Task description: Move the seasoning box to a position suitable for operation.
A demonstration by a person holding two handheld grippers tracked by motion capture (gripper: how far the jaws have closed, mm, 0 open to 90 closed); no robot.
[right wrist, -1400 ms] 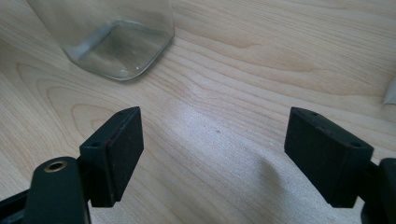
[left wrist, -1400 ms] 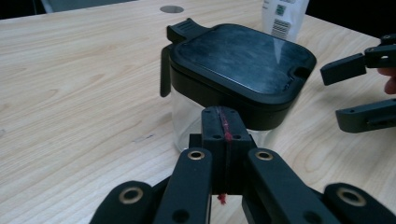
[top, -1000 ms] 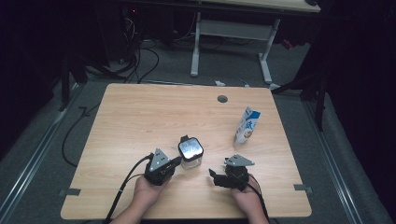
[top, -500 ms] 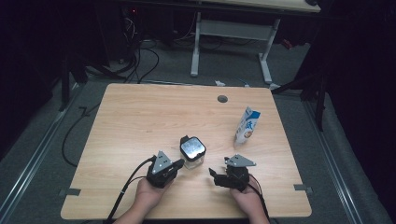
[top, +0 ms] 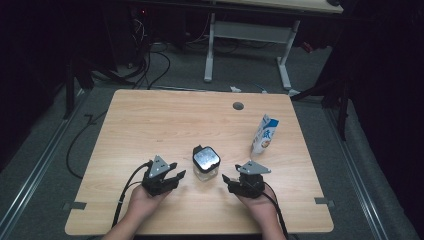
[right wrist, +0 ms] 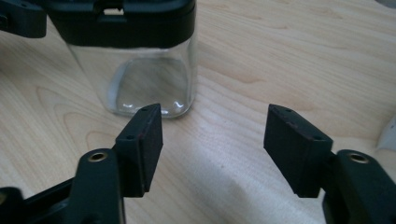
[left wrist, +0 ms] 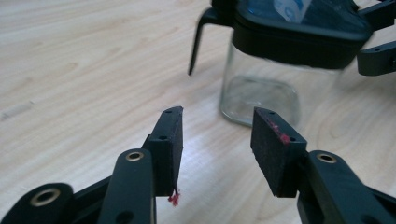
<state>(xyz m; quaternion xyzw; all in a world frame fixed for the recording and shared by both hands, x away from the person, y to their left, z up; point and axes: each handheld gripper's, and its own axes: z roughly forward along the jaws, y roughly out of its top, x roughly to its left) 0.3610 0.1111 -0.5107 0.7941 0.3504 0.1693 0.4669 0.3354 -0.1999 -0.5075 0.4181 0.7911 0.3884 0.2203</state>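
While both hands sit low at the near edge of the wooden table (top: 150, 115), the left gripper (top: 176, 176) hangs at about seven o'clock from the table's middle, and its jaws have just been opening. The left gripper view shows the two black pads (left wrist: 170, 140) parted, bare wood between them and nothing held. The glass jar (left wrist: 261, 93) stands just beyond them, up toward one o'clock in that view, apart from the tips.

Over on the other side, the right gripper (top: 230, 180) sits at about five o'clock from the table's middle, its jaws pointing toward nine o'clock, at the jar. They have just been closing, yet the right gripper view shows them apart, with only tabletop between the pads (right wrist: 144, 140). The jar's clear base (right wrist: 149, 88) rises past the left-hand pad, near but not touching as far as can be seen.

Between the two grippers, a touch farther out, the jar (top: 206, 163) stands upright on the table with its black clip lid (top: 206, 158) on top and nothing visible inside the glass.

Farther back, at two o'clock from the jar and well apart from it, a small milk carton (top: 264, 134) stands upright. Beyond that, at the far edge, sits a round grey cable port (top: 238, 106).
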